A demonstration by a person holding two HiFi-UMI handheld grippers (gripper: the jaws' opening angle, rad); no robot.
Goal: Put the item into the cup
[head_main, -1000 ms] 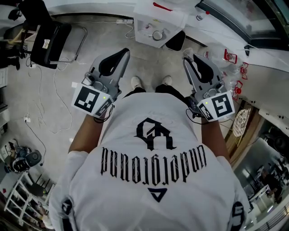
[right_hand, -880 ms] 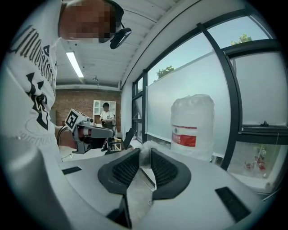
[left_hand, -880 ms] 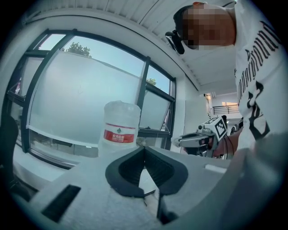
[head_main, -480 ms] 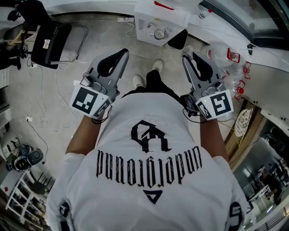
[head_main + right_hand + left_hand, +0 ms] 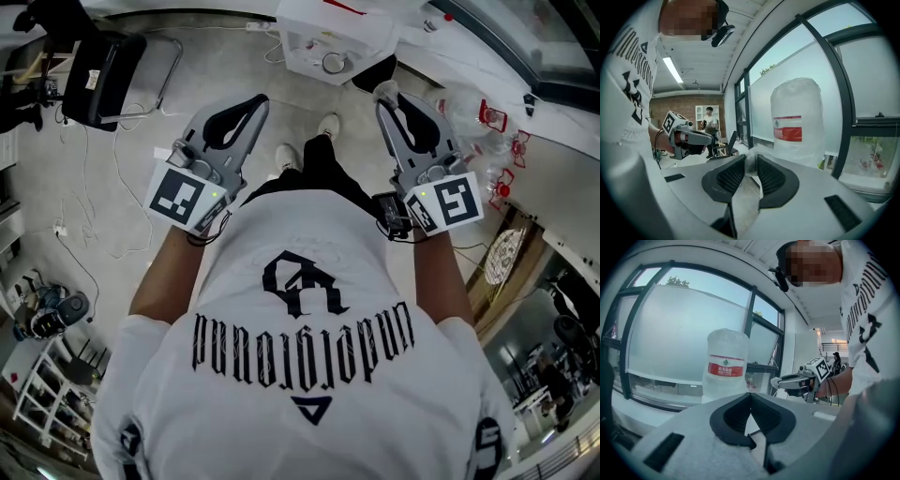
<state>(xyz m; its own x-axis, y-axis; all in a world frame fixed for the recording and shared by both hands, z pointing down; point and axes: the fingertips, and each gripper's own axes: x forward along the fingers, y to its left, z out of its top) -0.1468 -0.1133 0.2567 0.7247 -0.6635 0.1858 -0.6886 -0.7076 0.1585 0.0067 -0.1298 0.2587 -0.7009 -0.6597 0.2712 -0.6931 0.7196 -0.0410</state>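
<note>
My right gripper (image 5: pixel 386 92) is held out in front of the person's chest, shut on a small pale whitish item (image 5: pixel 751 165) that shows between the black pads. Level with it on the other side, my left gripper (image 5: pixel 255 101) is shut, its pad tips meeting with nothing between them (image 5: pixel 750 395). Ahead on the floor stands a low white table (image 5: pixel 309 33) with a round cup-like thing (image 5: pixel 333 64) on it. Both grippers are well short of that table.
A large water bottle with a red label (image 5: pixel 725 364) stands by the window ledge (image 5: pixel 525 66). A black chair (image 5: pixel 103 70) is at the far left, and cables (image 5: pixel 84 216) trail on the floor. Another person (image 5: pixel 709 117) stands far back in the room.
The person has stepped forward, one leg now ahead. Both grippers sit a little higher in the head view, and the white table is nearer the top edge. The jaws look unchanged.
</note>
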